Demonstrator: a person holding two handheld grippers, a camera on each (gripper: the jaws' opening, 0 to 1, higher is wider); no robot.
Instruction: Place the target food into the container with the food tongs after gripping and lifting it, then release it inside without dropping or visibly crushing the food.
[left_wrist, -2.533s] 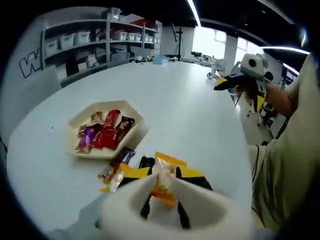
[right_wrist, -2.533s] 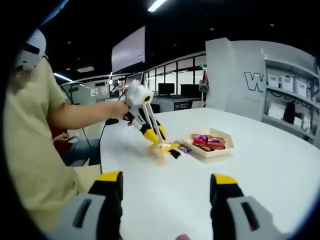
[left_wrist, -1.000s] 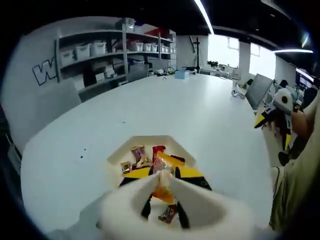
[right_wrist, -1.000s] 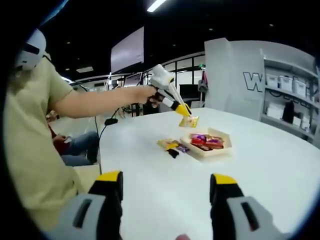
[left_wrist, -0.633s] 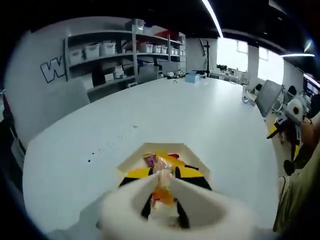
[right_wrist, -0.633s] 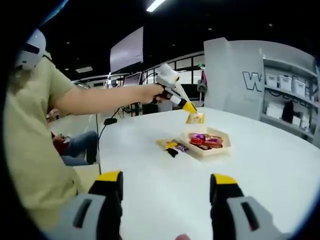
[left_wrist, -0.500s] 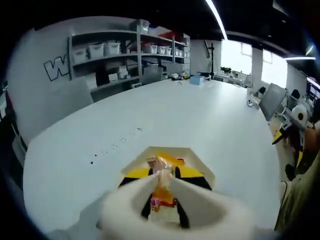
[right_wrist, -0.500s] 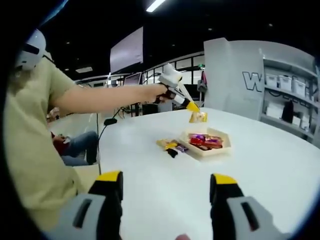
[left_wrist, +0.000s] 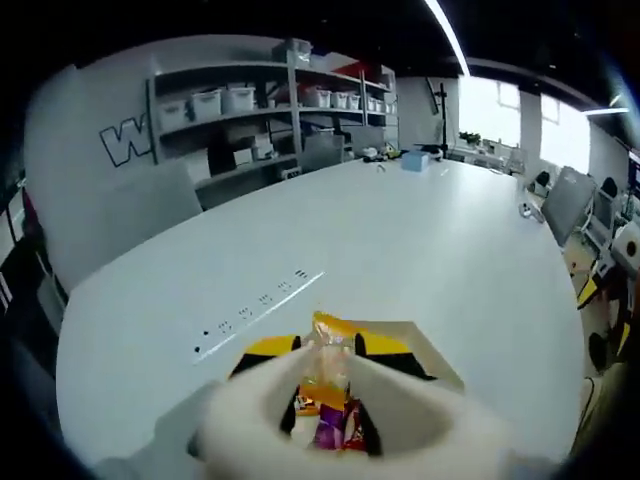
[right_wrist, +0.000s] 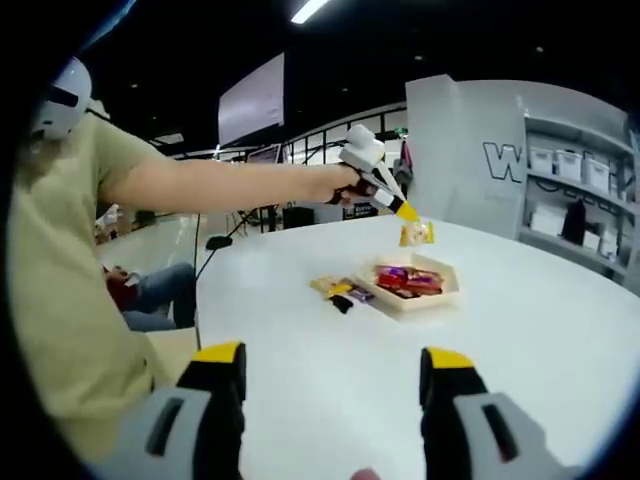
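My left gripper (left_wrist: 327, 347) is shut on the white food tongs (left_wrist: 300, 400), whose tips pinch an orange-yellow wrapped candy (left_wrist: 325, 368). In the right gripper view the left gripper (right_wrist: 404, 211) holds the candy (right_wrist: 416, 234) in the air, just above the far side of the beige hexagonal tray (right_wrist: 441, 297). The tray holds several red and purple wrapped candies (right_wrist: 403, 279). In the left gripper view the tray's rim (left_wrist: 432, 352) shows under the tongs, with a purple candy (left_wrist: 328, 430) below them. My right gripper (right_wrist: 335, 378) hangs open over the near table with nothing in it.
A few loose wrapped candies (right_wrist: 340, 292) lie on the white table (right_wrist: 560, 340) just left of the tray. The person's outstretched arm (right_wrist: 220, 185) spans the left side. Shelves with bins (left_wrist: 240, 100) stand beyond the table's far edge.
The left gripper lifted the candy in the tongs from beside the loose candies and carried it to above the tray. The right gripper stayed still and open.
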